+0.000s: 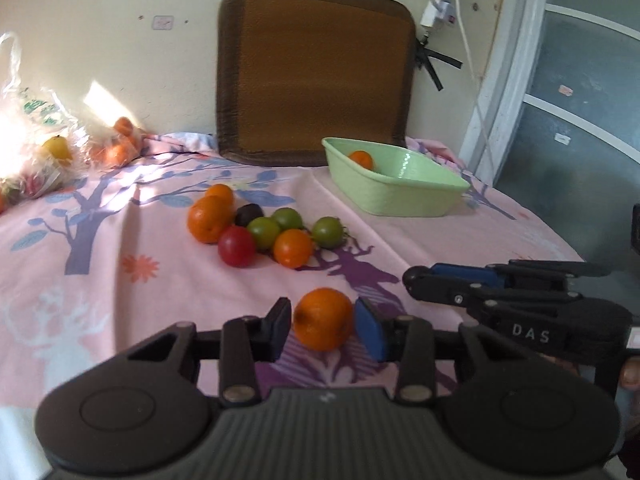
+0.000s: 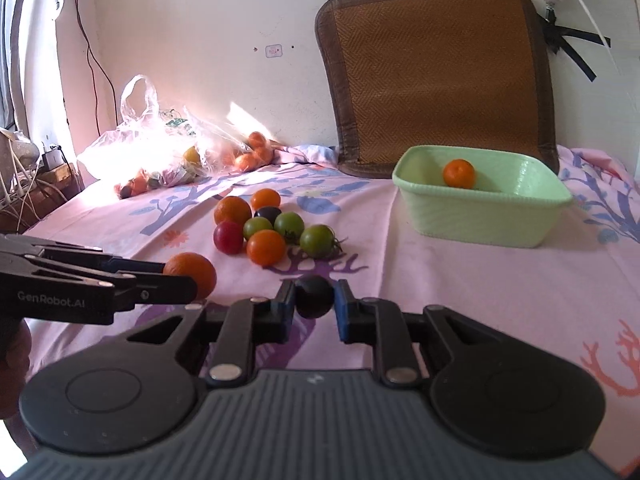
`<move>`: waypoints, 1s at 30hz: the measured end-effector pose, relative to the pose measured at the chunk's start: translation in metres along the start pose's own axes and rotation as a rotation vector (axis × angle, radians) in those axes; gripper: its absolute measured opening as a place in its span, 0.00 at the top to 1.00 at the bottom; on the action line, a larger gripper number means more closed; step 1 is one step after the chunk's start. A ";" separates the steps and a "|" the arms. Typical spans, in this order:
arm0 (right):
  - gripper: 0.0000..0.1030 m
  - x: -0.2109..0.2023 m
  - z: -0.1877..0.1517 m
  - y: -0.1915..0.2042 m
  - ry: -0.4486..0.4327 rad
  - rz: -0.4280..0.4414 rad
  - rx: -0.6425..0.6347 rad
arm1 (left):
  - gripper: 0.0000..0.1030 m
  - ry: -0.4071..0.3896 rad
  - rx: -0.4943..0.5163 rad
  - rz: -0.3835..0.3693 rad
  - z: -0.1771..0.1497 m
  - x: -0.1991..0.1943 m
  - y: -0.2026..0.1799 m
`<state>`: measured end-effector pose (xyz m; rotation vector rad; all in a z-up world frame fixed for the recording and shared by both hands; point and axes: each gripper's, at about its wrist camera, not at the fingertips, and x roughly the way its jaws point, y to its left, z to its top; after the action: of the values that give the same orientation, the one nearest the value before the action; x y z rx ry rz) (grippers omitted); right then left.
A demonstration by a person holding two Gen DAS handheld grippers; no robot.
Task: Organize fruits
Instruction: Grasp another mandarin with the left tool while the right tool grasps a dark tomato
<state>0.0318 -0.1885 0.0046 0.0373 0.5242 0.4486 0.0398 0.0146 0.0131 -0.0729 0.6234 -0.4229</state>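
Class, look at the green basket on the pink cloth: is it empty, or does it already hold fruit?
Not empty. The green basket sits upright and holds one orange fruit near its back wall; the rest of its inside looks bare.

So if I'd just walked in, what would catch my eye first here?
Probably the two black grippers low in front: the left gripper pinches an orange, and the right gripper pinches a dark plum. Beyond them a bright cluster of fruit lies on the pink cloth, and a green basket at the back right holds a single orange.
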 end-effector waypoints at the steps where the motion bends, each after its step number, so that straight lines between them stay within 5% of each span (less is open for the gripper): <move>1: 0.77 -0.003 -0.004 -0.001 0.003 -0.009 0.001 | 0.65 -0.003 0.015 0.002 0.000 0.001 -0.006; 13: 0.75 -0.013 -0.022 -0.008 0.007 -0.047 0.028 | 0.58 0.020 0.070 0.038 -0.004 0.008 -0.031; 16: 0.75 -0.012 -0.022 -0.009 0.009 -0.044 0.029 | 0.46 0.026 0.057 0.032 -0.004 0.011 -0.033; 18: 0.69 -0.013 -0.024 -0.008 0.009 -0.049 0.027 | 0.46 0.030 0.057 0.029 -0.004 0.014 -0.035; 21: 0.69 -0.012 -0.024 -0.007 0.014 -0.052 0.020 | 0.54 0.041 0.061 0.033 -0.007 0.019 -0.038; 30: 0.69 -0.013 -0.026 -0.005 0.010 -0.045 0.010 | 0.54 0.069 0.084 0.042 -0.025 0.010 -0.046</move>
<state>0.0110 -0.2010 -0.0121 0.0324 0.5360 0.4023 0.0157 -0.0296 -0.0038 0.0349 0.6737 -0.4122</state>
